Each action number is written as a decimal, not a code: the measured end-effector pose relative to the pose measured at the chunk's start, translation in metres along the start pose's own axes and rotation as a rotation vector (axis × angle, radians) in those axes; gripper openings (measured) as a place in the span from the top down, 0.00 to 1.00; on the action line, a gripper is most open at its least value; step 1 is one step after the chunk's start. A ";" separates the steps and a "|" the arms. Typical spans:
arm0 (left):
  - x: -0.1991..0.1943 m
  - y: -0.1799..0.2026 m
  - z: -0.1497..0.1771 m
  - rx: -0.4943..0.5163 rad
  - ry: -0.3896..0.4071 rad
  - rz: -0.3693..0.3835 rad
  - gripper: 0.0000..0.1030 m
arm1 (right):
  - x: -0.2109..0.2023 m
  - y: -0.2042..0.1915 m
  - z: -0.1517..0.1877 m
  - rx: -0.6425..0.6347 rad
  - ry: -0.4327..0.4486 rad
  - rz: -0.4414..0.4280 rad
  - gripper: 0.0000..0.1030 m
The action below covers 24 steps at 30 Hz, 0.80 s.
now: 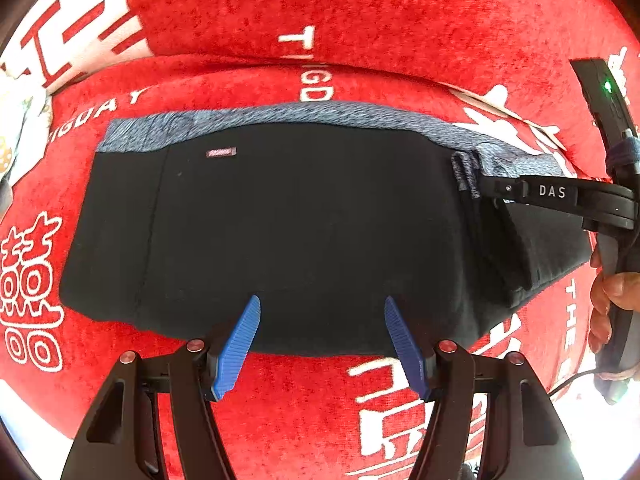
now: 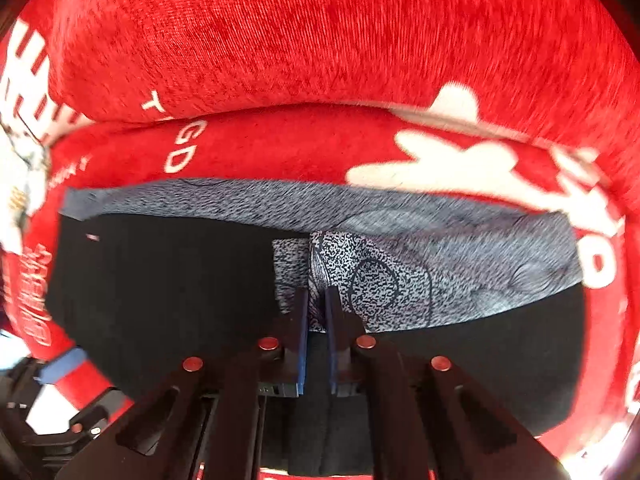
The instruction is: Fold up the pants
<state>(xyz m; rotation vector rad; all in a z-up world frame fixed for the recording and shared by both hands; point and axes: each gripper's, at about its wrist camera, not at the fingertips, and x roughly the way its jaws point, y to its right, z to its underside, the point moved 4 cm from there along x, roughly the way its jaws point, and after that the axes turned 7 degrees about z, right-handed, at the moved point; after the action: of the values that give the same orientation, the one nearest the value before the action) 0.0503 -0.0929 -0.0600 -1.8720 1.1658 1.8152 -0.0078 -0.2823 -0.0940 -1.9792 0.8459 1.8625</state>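
Black pants with a speckled grey-blue waistband lie folded into a wide block on the red sofa seat. My left gripper is open and empty, its blue fingertips just over the pants' near edge. My right gripper is shut on a fold of the grey-blue waistband fabric at the right end of the pants. From the left wrist view the right gripper reaches in from the right and pinches that fabric.
The red velvet sofa cover with white lettering lies under the pants, and its backrest rises close behind them. A pale patterned cloth sits at the far left. A hand holds the right gripper's handle.
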 end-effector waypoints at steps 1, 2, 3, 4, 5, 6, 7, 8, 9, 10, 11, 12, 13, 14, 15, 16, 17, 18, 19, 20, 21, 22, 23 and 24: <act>0.000 -0.003 0.001 -0.006 -0.003 -0.002 0.36 | 0.003 0.001 0.001 0.015 -0.010 -0.012 0.91; -0.001 -0.005 0.002 -0.013 -0.004 -0.004 0.36 | 0.004 0.002 0.001 0.029 -0.009 -0.027 0.91; -0.003 -0.007 0.002 -0.016 -0.001 -0.006 0.36 | 0.003 0.003 -0.001 0.043 -0.004 -0.046 0.89; -0.004 -0.008 0.002 -0.015 0.000 -0.010 0.36 | 0.001 0.006 -0.001 0.059 0.000 -0.065 0.87; -0.005 -0.010 0.003 -0.014 -0.001 -0.017 0.36 | -0.003 0.009 -0.001 0.081 0.000 -0.082 0.87; -0.006 -0.010 0.003 -0.014 -0.003 -0.020 0.36 | -0.009 0.012 0.001 0.088 -0.001 -0.082 0.86; -0.008 -0.012 0.003 -0.015 -0.003 -0.023 0.36 | -0.014 0.014 0.001 0.085 0.000 -0.079 0.85; -0.010 -0.013 0.003 -0.016 -0.003 -0.027 0.36 | -0.020 0.014 0.004 0.080 0.005 -0.080 0.83; -0.012 -0.013 0.003 -0.016 -0.006 -0.032 0.36 | -0.027 0.015 0.008 0.074 0.014 -0.081 0.81; -0.012 -0.014 0.004 -0.018 -0.011 -0.041 0.32 | -0.033 0.017 0.013 0.070 0.020 -0.075 0.80; -0.012 -0.015 0.004 -0.022 -0.024 -0.057 0.20 | -0.039 0.020 0.019 0.072 0.026 -0.060 0.78; -0.013 -0.017 0.005 -0.028 -0.023 -0.065 0.18 | -0.044 0.025 0.025 0.084 0.027 -0.052 0.77; -0.015 -0.018 0.006 -0.034 -0.015 -0.065 0.18 | -0.047 0.032 0.031 0.103 0.024 -0.058 0.77; -0.017 -0.019 0.007 -0.037 -0.013 -0.060 0.18 | -0.048 0.034 0.037 0.121 0.019 -0.057 0.77; -0.018 -0.019 0.008 -0.038 -0.013 -0.058 0.18 | -0.049 0.037 0.045 0.137 0.013 -0.055 0.76; -0.018 -0.020 0.009 -0.040 -0.014 -0.059 0.18 | -0.047 0.038 0.052 0.149 0.004 -0.056 0.76; -0.018 -0.021 0.010 -0.043 -0.018 -0.061 0.18 | -0.044 0.039 0.058 0.161 -0.008 -0.057 0.75; -0.017 -0.022 0.012 -0.048 -0.028 -0.065 0.18 | -0.035 0.038 0.065 0.176 -0.033 -0.062 0.73; -0.016 -0.022 0.013 -0.051 -0.036 -0.070 0.11 | -0.028 0.037 0.070 0.184 -0.047 -0.067 0.71; -0.015 -0.024 0.014 -0.055 -0.049 -0.077 0.03 | -0.020 0.034 0.073 0.183 -0.061 -0.067 0.64; -0.016 -0.024 0.015 -0.057 -0.051 -0.079 0.03 | -0.015 0.029 0.075 0.170 -0.061 -0.047 0.59; -0.017 -0.024 0.016 -0.056 -0.052 -0.077 0.03 | -0.014 0.024 0.074 0.156 -0.050 -0.037 0.55; -0.017 -0.025 0.018 -0.055 -0.055 -0.078 0.03 | -0.016 0.018 0.073 0.132 -0.047 -0.031 0.46; -0.017 -0.026 0.018 -0.055 -0.062 -0.079 0.03 | -0.018 0.012 0.072 0.102 -0.046 -0.026 0.42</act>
<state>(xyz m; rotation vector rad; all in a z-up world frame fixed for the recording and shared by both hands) 0.0574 -0.0580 -0.0557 -1.8497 1.0161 1.8666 -0.0726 -0.2457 -0.0824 -1.8706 0.8798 1.8067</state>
